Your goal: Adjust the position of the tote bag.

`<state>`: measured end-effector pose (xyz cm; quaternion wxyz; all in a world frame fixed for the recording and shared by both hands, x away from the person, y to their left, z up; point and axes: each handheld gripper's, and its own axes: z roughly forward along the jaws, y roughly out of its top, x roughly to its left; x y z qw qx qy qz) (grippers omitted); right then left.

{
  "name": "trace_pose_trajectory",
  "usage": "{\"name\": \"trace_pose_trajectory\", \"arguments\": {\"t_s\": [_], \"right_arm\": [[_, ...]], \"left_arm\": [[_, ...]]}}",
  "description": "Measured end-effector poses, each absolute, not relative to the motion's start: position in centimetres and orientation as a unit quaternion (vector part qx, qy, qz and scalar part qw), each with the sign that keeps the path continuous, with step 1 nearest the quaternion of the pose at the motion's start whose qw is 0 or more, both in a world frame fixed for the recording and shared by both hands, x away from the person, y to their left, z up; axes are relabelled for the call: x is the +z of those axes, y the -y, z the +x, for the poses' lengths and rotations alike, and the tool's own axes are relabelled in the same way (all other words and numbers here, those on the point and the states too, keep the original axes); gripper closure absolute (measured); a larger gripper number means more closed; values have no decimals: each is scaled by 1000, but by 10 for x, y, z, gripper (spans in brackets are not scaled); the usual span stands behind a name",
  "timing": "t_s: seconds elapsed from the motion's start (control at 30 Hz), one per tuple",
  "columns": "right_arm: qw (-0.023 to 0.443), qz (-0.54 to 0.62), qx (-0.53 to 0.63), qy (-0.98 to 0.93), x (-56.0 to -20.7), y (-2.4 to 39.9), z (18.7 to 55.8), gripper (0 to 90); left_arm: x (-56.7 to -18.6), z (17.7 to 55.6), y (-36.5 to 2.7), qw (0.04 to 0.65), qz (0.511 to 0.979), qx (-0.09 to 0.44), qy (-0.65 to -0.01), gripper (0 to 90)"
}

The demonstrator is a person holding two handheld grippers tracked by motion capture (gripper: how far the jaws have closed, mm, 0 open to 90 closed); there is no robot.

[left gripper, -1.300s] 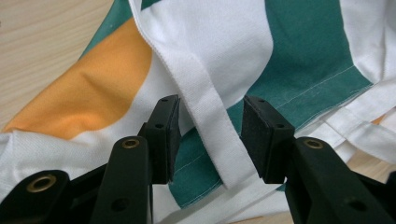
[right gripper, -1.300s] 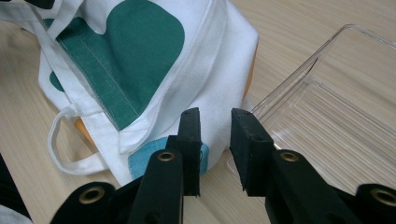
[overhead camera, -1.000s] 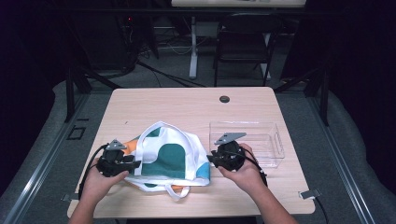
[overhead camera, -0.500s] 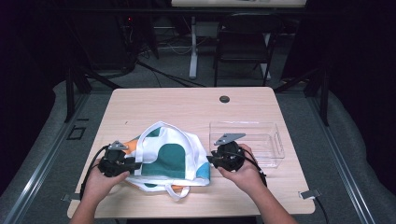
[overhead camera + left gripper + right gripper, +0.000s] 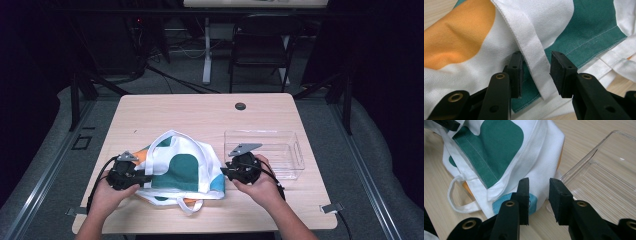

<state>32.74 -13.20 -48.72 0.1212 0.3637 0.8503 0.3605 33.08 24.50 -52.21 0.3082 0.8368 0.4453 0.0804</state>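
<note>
I had a white woven canvas tote bag with green, orange and light-blue rounded patches [image 5: 182,167] lying flat near the front of the pale wood-grain table [image 5: 200,112], between the two hand-held tools. Its weave was coarse and matte, with stitched hems and flat white webbing handles [image 5: 187,205], one looping past the bag's front edge.

The left gripper [image 5: 537,73], a black hard-plastic tool with brass-coloured bushings and blocky rubber-like pads, sat at the bag's left edge in the high view [image 5: 127,172]. Its jaws had just been closing. In the left gripper view a flat white strap [image 5: 531,57] ran between the pads; the left pad lay against the cloth, while a gap remained at the right pad, so I logged this tool as not yet clamped.

The right gripper [image 5: 539,200], of the same build, stood at the bag's right corner [image 5: 240,170]. Its jaws were parted, with the bag's white edge and a light-blue patch just beyond the left pad. I could not tell whether that pad touched the fabric; nothing was pinched between the pads.

A clear rigid plastic rectangular tray [image 5: 280,145] with ribbed floor and rounded corners sat just right of the bag, empty. A small round black grommet [image 5: 240,106] was set in the table's far edge.
</note>
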Motion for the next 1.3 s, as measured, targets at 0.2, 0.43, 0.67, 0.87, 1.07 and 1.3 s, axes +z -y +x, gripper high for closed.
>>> {"name": "trace_pose_trajectory", "arguments": {"t_s": [0.2,0.43,0.67,0.87,1.07,1.3], "right_arm": [[122,363,360,-851,-487,132,328,700],[122,366,360,-850,-488,131,327,699],[122,365,361,-850,-488,131,327,696],[122,363,362,-850,-489,131,327,692],[123,363,362,-850,-489,130,327,685],[123,363,361,-850,-489,130,327,684]], "left_arm": [[-521,330,-245,309,838,78,-443,663],[-519,330,-245,306,841,81,-439,705],[-518,330,-245,307,842,84,-435,763],[-517,329,-244,304,844,87,-433,789],[-517,329,-244,302,847,86,-429,831],[-516,329,-244,303,851,80,-422,865]]}}
